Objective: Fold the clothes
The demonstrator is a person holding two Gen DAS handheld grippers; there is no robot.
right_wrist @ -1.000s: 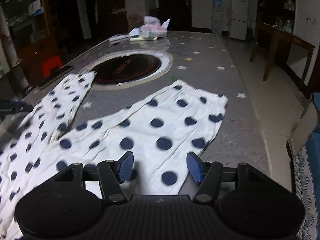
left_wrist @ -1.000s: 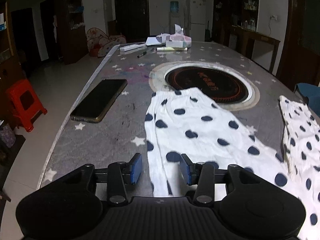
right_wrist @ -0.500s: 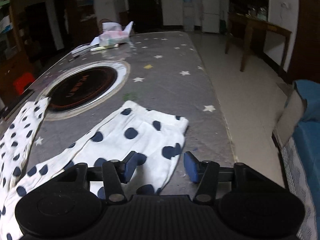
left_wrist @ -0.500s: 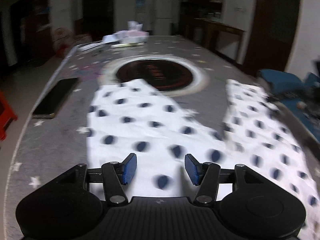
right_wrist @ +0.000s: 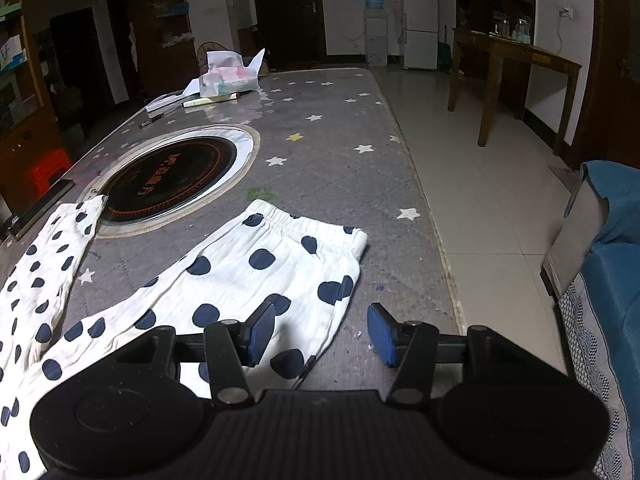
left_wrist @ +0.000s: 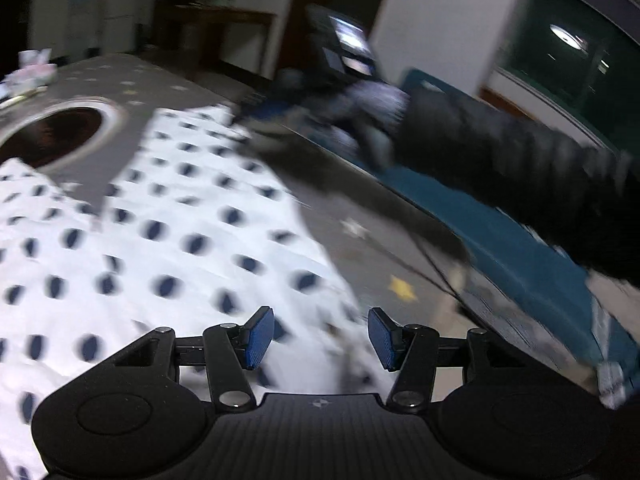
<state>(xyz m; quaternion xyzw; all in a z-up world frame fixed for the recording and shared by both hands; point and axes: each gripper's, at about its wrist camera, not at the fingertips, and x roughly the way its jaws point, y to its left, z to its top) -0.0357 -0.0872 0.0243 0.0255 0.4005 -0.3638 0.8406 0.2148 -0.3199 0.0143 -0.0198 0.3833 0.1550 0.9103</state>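
The polka-dot trousers lie spread on the worktop, waistband end just ahead-left of our right gripper, which is nearer; both grippers' jaws stand apart, gripping nothing; left gripper hovers over cloth.

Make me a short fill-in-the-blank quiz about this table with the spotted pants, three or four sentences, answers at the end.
1. The white pants have dark ____ dots.
2. The grey table is printed with small ____.
3. Nothing is gripped by the right tool; its jaws are ____.
4. The elastic waistband lies beside the round black ____ set into the table.

Missing words: blue; stars; open; cooktop
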